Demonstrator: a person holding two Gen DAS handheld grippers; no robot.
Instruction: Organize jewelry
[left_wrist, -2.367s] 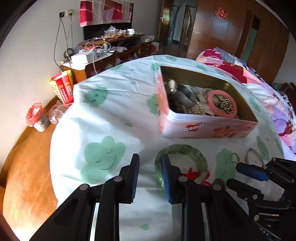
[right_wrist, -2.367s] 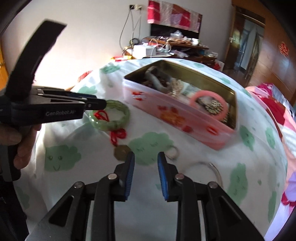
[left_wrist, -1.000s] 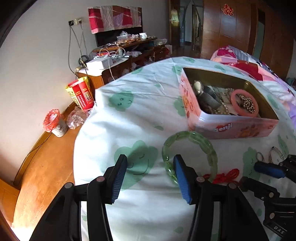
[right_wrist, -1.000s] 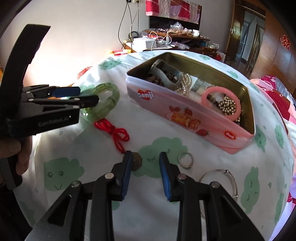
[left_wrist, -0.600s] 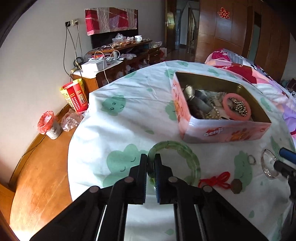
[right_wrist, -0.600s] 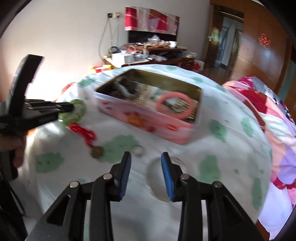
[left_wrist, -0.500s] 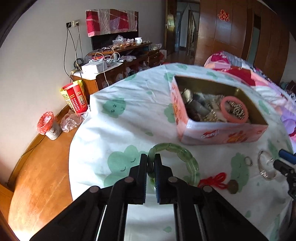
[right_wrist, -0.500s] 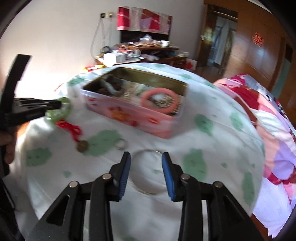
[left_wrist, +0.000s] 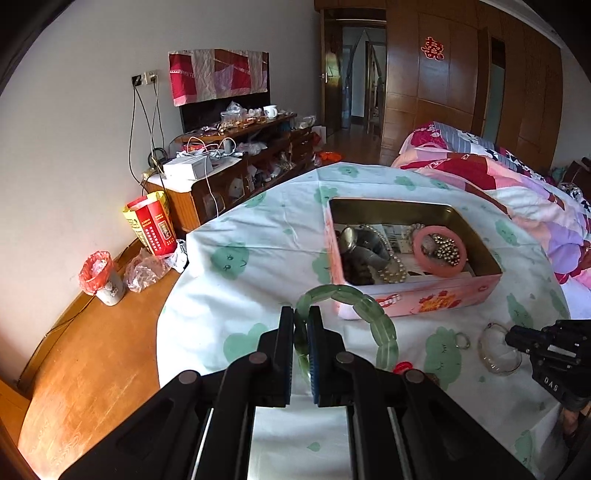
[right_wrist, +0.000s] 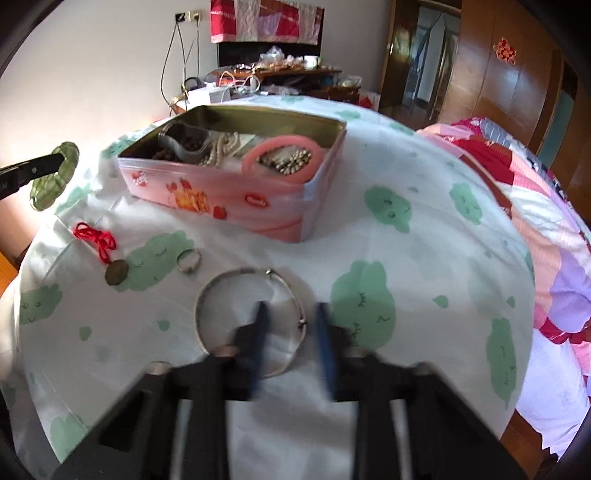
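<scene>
- Left wrist view: the left tool (left_wrist: 301, 321) is clamped on the near-left rim of the green bangle (left_wrist: 369, 306). The rim stands upright in the narrow slot between the two pads, and the rest of the hoop arcs forward and to the right of the tool.
- The bangle is held up off the cloud-print cloth of the worktop (left_wrist: 258, 280). Its far arc overlaps the near-left corner of the pink tin (left_wrist: 424, 299) from this angle; I cannot tell if the two touch.
- The tin is open, with beads, pearls and a pink bangle (left_wrist: 419, 251) lying inside.
- Right of the green hoop, a red cord (left_wrist: 400, 367) lies on the cloth, partly hidden behind the tool's arm. Next comes a small ring (left_wrist: 461, 340), then the silver bangle (left_wrist: 495, 371).
- The right tool (left_wrist: 511, 338) enters at the right edge, with its tip over the silver bangle's right side.
- Right wrist view: the left tool shows at the far left edge, with the green bangle hanging from it, clear of the cloth and well apart from the tin.
- On the cloth lie the red cord with a coin (right_wrist: 116, 272) at its end, the ring just beside the coin, and the silver bangle lying flat.
- The right tool's fingers are blurred and closing. The silver bangle's right rim lies between them, and the pads are not yet on the wire.
</scene>
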